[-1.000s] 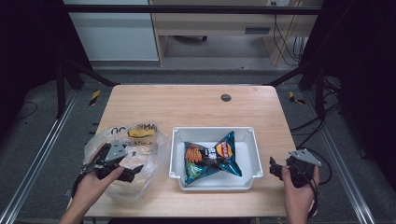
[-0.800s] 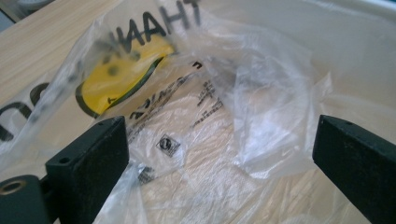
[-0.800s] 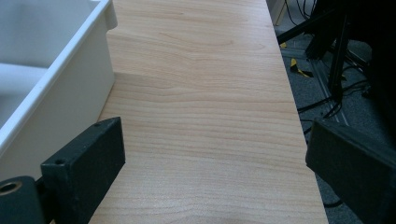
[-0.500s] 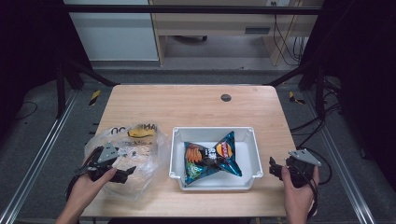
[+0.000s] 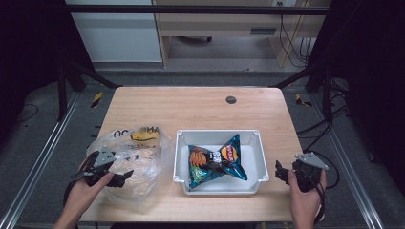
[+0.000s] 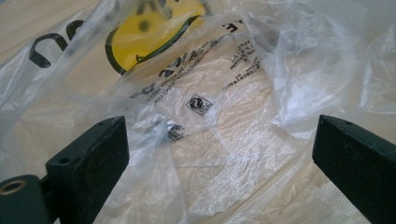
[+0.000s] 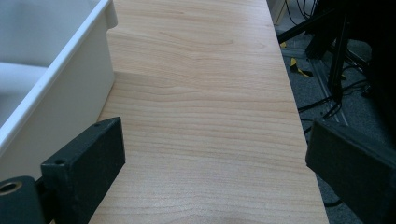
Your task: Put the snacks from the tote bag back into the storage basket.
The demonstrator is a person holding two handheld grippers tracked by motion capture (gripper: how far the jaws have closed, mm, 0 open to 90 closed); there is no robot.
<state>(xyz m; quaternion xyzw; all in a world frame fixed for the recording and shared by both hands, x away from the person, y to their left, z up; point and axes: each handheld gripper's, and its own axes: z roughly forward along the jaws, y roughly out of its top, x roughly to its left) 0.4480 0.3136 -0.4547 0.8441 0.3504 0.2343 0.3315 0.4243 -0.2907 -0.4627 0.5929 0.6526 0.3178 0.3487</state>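
A crumpled clear plastic bag with black lettering and a yellow print (image 5: 136, 155) lies on the left part of the light wooden table (image 5: 191, 107), just beside the left wall of the white rectangular plastic bin (image 5: 255, 157). Its long axis runs roughly from the near edge of the table toward the far side, with the yellow print at the far end and the looser, rumpled film toward the person. In the left gripper view the bag (image 6: 219, 93) spreads flat over the wood, its printed lines slanting up toward the yellow patch. The left gripper (image 5: 125, 175) sits low at the near left corner, the hand wrapped around its body from below and the forearm coming in at a slant; its jaws point rightward over the bag's near part and stand wide apart, holding nothing (film lies under the gap, but whether a jaw touches it cannot be told). The right gripper (image 5: 279, 172) hovers at the near right edge of the table, just beside the bin's right wall, held upright in a fist with the jaws aimed left and forward; they too are spread, with bare wood between them. Inside the bin lies a blue crinkled crisp packet with orange and red markings (image 5: 217, 160), set diagonally.
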